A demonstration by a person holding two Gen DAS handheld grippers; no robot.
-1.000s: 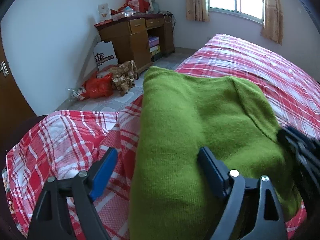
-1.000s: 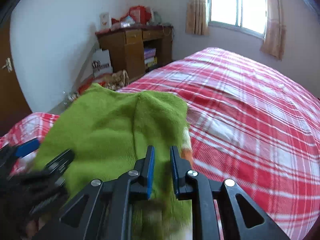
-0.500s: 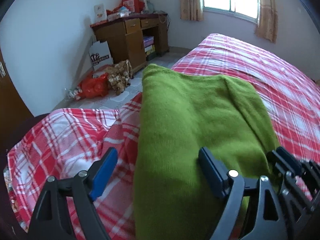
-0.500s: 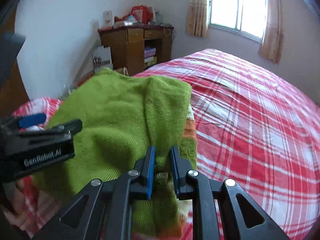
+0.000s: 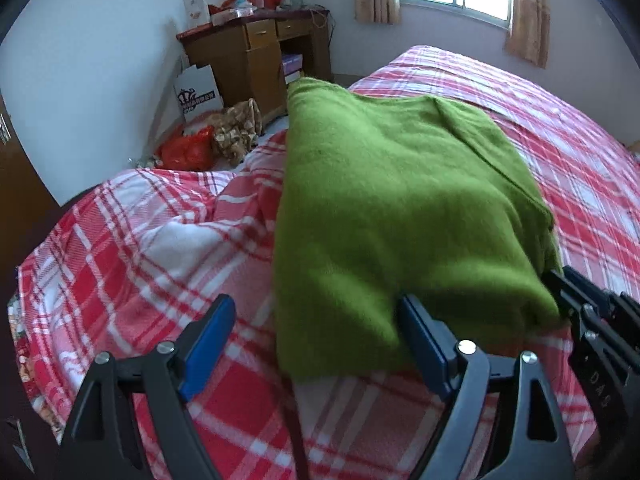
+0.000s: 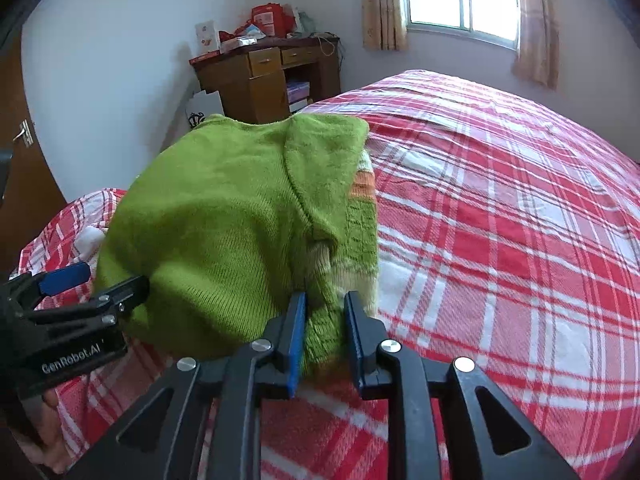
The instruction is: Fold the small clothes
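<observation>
Now left gripper [image 5: 316,344] fingers apart at green sweater's [image 5: 400,208] near edge, right gripper [image 6: 323,334] fingers clamped on its hem.

Green sweater [image 5: 400,216] folded on plaid bed [image 5: 560,136], near foot edge; left gripper [image 5: 316,344] spread wide, right gripper [image 5: 592,320] at sweater's corner.

left gripper [image 5: 316,344]: jaws spread wide, low at the near-left corner of the green sweater [image 5: 400,208], right finger against its edge | right gripper [image 6: 324,336]: jaws a narrow gap apart, near-right corner of the sweater between them, grip contact unclear | both point the same way, side by side
</observation>
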